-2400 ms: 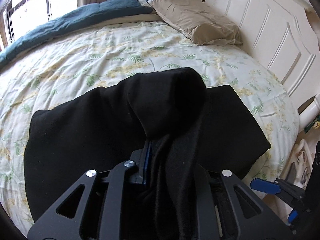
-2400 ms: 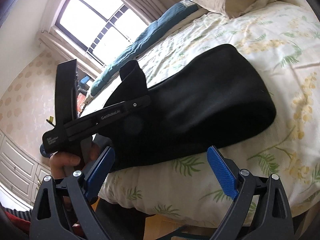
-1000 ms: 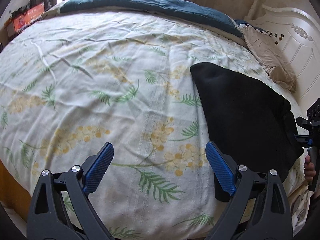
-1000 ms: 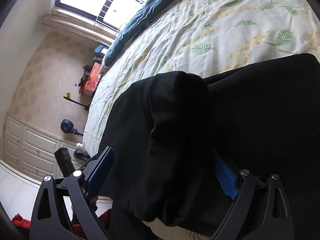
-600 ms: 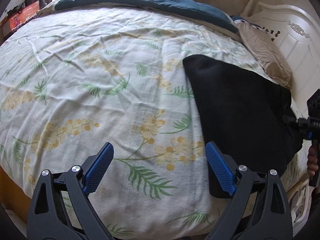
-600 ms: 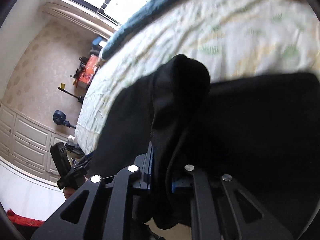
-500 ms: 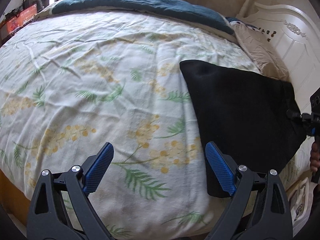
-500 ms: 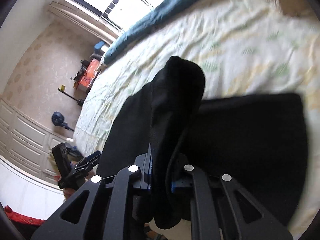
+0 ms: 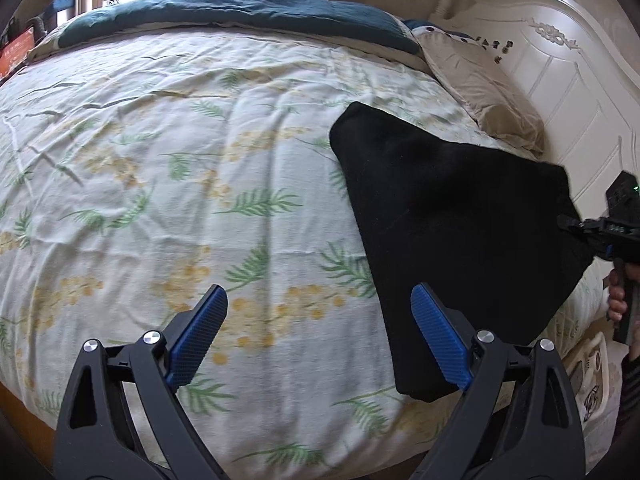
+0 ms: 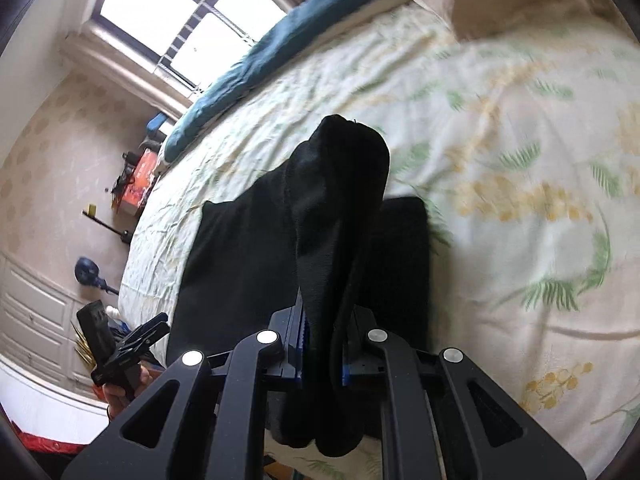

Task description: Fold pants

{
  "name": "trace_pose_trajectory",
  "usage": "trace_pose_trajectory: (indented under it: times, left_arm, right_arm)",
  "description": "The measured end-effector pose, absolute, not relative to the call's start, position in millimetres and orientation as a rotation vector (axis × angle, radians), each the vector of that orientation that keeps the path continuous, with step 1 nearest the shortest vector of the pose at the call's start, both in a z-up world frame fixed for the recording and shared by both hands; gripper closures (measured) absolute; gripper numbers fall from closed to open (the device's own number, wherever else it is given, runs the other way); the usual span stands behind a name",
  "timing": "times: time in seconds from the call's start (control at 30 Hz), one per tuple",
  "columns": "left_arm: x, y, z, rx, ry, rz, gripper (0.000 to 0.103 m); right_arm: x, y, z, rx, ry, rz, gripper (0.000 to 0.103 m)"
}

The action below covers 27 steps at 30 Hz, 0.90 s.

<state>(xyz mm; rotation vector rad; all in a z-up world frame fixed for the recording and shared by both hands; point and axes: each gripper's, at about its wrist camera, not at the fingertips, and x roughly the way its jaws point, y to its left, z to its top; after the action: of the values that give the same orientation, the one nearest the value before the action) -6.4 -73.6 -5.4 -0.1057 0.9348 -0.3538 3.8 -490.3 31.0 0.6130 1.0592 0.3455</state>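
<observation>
**On the bed: black pants gripped by our right tool, left tool free**

On the bed [image 9: 168, 184], spread with a pale cover printed in green fronds and yellow sprigs, we find the black pants [image 9: 448, 216] lying as a flat, folded dark panel toward the headboard side. Their near corner hangs just over the mattress edge.

Our left tool [image 9: 318, 336] stands with its blue-padded fingers [image 9: 198, 330] spread wide. Nothing lies between them. It hovers above the printed cover, with the right-hand finger in front of the pants' near edge; we cannot tell whether it touches the cloth.

Our right tool [image 10: 320, 340] has its jaws closed tight on a bunched fold of the pants [image 10: 336, 208]. The gripped cloth rises in a hump ahead of the jaws, while the remainder spreads flat on the bed behind it. In the left wrist view the right tool [image 9: 582, 230] appears at the far right edge of the panel, meeting the pants at their corner.

A tan pillow [image 9: 480, 88] rests against the white headboard [image 9: 560, 64], just beyond the pants. A dark teal blanket [image 9: 224, 8] runs along the far side of the bed, under the window [image 10: 192, 4]. The right wrist view is blurred across the bedcover.
</observation>
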Motion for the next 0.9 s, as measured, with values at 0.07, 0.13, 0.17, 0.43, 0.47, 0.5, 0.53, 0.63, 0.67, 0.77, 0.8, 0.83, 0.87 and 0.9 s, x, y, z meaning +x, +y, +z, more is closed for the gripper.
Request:
trace_pose_trajectory:
  times: [0.07,0.13,0.17,0.43,0.47,0.5,0.53,0.63,0.67,0.77,0.8,0.83,0.87,0.9]
  left_arm:
    - [-6,-77,-6,-0.094,0.935,-0.355,0.010]
    - [-7,-79,-6,-0.083,0.932,-0.351,0.010]
    - [-8,-80,-6,-0.077,0.931,-0.351,0.010]
    - [-5,-80,-7,-0.086,0.938,-0.344,0.010]
    - [-5,-80,-7,-0.087,0.939,-0.344,0.010]
    - [-5,-80,-7,-0.087,0.939,-0.343,0.010]
    - [-4,-80,-7,-0.087,0.939,-0.343,0.010]
    - [-5,-80,-8,-0.088,0.939,-0.344,0.010]
    - [-4,-80,-8,-0.089,0.940,-0.345,0.010]
    - [-5,-80,-8,-0.086,0.940,-0.345,0.010]
    - [-5,-80,-8,-0.086,0.939,-0.344,0.010]
    - [-5,-80,-8,-0.086,0.939,-0.344,0.010]
    - [-4,-80,-8,-0.085,0.940,-0.345,0.010]
    - [-5,-80,-8,-0.087,0.941,-0.346,0.010]
  right_arm:
    - [4,-496,17,0.658,1.070,0.349,0.091]
    - [5,-497,7,0.705,1.065,0.363,0.091]
    - [6,-498,3,0.726,1.062,0.371,0.090]
    - [0,-505,-11,0.792,1.052,0.392,0.090]
    - [-1,-507,-12,0.797,1.050,0.393,0.090]
    - [-1,-507,-13,0.803,1.049,0.393,0.090]
    - [-2,-507,-13,0.810,1.048,0.394,0.090]
    - [-5,-508,-13,0.824,1.042,0.394,0.089]
    - [-6,-507,-13,0.826,1.040,0.395,0.088]
    - [-8,-510,-11,0.836,1.030,0.396,0.083]
    - [-9,-512,-11,0.841,1.025,0.397,0.083]
    - [-11,-514,-11,0.844,1.020,0.396,0.081]
    - [-12,-517,-11,0.848,1.016,0.395,0.079]
    - [-15,-521,-10,0.857,1.006,0.391,0.078]
